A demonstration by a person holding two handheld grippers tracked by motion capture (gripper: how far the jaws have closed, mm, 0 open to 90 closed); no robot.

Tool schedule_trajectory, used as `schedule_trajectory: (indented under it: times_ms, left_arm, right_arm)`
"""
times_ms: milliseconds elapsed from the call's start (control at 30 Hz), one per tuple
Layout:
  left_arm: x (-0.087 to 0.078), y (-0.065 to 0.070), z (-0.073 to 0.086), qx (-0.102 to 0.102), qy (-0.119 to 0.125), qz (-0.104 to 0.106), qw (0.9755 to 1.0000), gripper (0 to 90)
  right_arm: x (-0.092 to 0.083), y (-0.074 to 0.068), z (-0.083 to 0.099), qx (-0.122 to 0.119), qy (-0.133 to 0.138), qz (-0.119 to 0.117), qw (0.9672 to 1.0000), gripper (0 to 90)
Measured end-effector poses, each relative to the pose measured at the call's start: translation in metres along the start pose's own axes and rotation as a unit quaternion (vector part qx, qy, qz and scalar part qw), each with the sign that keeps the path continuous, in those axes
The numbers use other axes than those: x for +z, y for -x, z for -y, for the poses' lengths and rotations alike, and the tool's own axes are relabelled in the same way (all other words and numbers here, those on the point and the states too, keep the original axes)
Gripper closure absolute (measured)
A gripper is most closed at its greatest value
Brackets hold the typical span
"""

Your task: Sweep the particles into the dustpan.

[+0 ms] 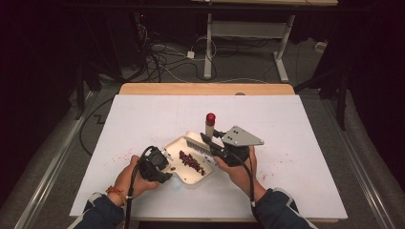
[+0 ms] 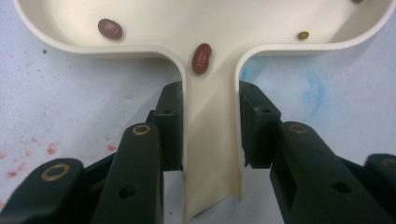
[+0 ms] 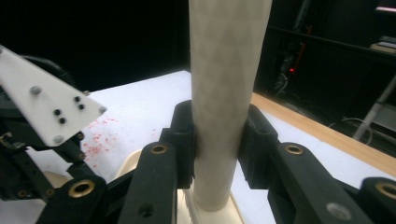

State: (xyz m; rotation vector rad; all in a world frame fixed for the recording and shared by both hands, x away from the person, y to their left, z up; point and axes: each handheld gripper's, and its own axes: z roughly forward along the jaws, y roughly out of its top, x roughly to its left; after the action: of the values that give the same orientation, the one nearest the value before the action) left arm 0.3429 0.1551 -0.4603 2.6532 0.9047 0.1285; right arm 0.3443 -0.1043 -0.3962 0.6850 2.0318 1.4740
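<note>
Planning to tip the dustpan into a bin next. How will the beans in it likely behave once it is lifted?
The beans look smooth and rounded, so they will probably roll at any tilt. One bean already sits at the handle's mouth, so a backward tilt may send it down the dustpan handle. They seem light and loose.

My table (image 1: 143,114) is covered by a white sheet, with a strip of bare wood showing along its far edge; the cream dustpan (image 1: 191,162) lies flat on the sheet near my side, a heap of red beans (image 1: 191,161) inside it; faint red specks stain the sheet to the left of the pan and again to its right.
</note>
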Motion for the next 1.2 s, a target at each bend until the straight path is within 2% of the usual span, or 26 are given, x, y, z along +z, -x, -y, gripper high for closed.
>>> schedule_trajectory:
  times_ms: [100,200,300,333,500,567,600,667,733,767,833,1000,1200]
  left_arm:
    - [-0.001,0.003,0.002,0.007,-0.005,-0.002,1.0,64.0]
    - [-0.004,0.007,0.003,0.015,-0.01,-0.002,0.9998,63.9]
    - [-0.007,0.012,0.003,0.014,-0.014,-0.006,0.9998,63.9]
    - [-0.007,0.012,0.002,0.017,-0.016,-0.008,0.9997,63.9]
    - [-0.007,0.016,0.0,0.011,-0.014,-0.007,0.9998,63.8]
    - [-0.008,0.017,0.0,0.01,-0.012,-0.006,0.9999,63.7]
    - [-0.008,0.017,-0.001,0.009,-0.01,-0.006,0.9999,63.7]
    - [-0.008,0.017,-0.001,0.008,-0.009,-0.005,0.9999,63.7]
    - [-0.007,0.017,-0.001,0.01,-0.012,-0.007,0.9999,63.7]
    - [-0.007,0.018,-0.001,0.01,-0.011,-0.008,0.9999,63.7]
    - [-0.006,0.017,-0.001,0.011,-0.011,-0.007,0.9998,63.7]
    - [-0.005,0.016,0.0,0.01,-0.011,-0.005,0.9999,63.7]
    - [-0.005,0.016,0.0,0.011,-0.011,-0.005,0.9999,63.7]
  right_arm:
    - [-0.011,0.007,-0.001,0.006,0.0,0.008,1.0,70.1]
    - [-0.023,0.014,0.001,0.006,-0.01,0.022,0.9997,70.1]
    - [-0.031,0.019,0.009,0.005,-0.028,0.044,0.9986,70.2]
    - [-0.035,0.022,0.014,-0.001,-0.038,0.061,0.9974,70.1]
    - [-0.034,0.022,0.023,-0.001,-0.06,0.082,0.9948,70.1]
    - [-0.031,0.019,0.024,0.001,-0.059,0.087,0.9945,70.1]
    - [-0.028,0.012,0.023,-0.003,-0.061,0.082,0.9948,70.1]
    - [-0.026,0.008,0.023,-0.005,-0.062,0.075,0.9952,70.1]
    - [-0.022,-0.009,0.022,-0.02,-0.069,0.059,0.9957,69.9]
    - [-0.022,-0.009,0.022,-0.02,-0.069,0.059,0.9957,69.9]
    - [-0.02,-0.022,0.02,-0.023,-0.069,0.041,0.9965,69.9]
    - [-0.022,-0.032,0.017,-0.02,-0.06,0.025,0.9977,70.1]
    - [-0.028,-0.03,0.012,-0.011,-0.041,0.017,0.999,70.2]
